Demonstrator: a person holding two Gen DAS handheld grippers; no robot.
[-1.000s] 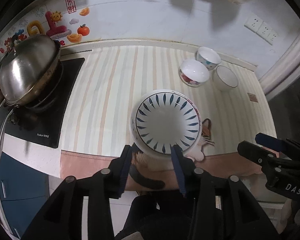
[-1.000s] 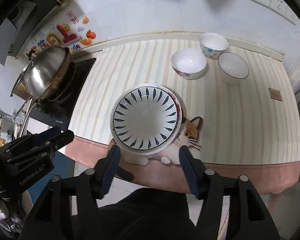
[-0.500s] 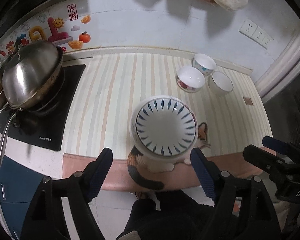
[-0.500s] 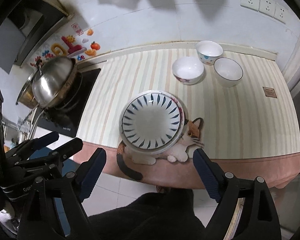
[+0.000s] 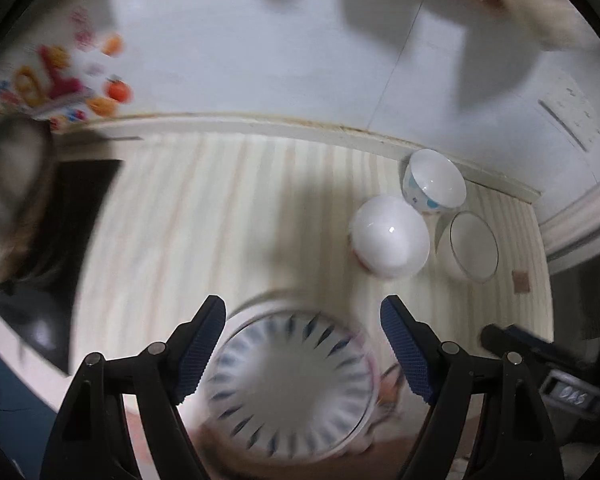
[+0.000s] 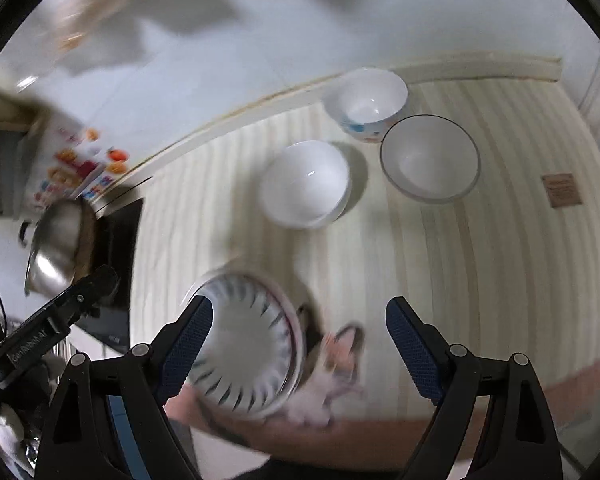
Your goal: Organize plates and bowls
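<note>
Striped cream cloth covers the counter (image 5: 228,216), which runs back to a white tiled wall (image 5: 260,60).

Both tools hang over the near edge with their fingers spread wide and nothing between the pads. The left gripper (image 5: 302,346) has its blue-padded fingers on either side of the blue-patterned plate (image 5: 288,384) in its own view, clear of the rim. The right gripper (image 6: 300,346) looks down with that same plate under its left finger and bare cloth below the rest of the gap. The plate lies flat at the counter's front edge, on top of another plate whose rim peeps out around it, and is smeared by motion blur. A cat picture (image 6: 332,364) on the cloth shows just to its right.

Farther back and to the right stand three bowls close together: a plain white bowl (image 6: 304,184) nearest, a dark-rimmed bowl (image 6: 430,160) to its right, and a blue-spotted bowl (image 6: 370,104) behind them against the wall moulding.

On the far left a steel pan (image 6: 56,248) sits on a black cooktop (image 6: 116,264), with bright stickers (image 5: 60,80) on the wall above it.
</note>
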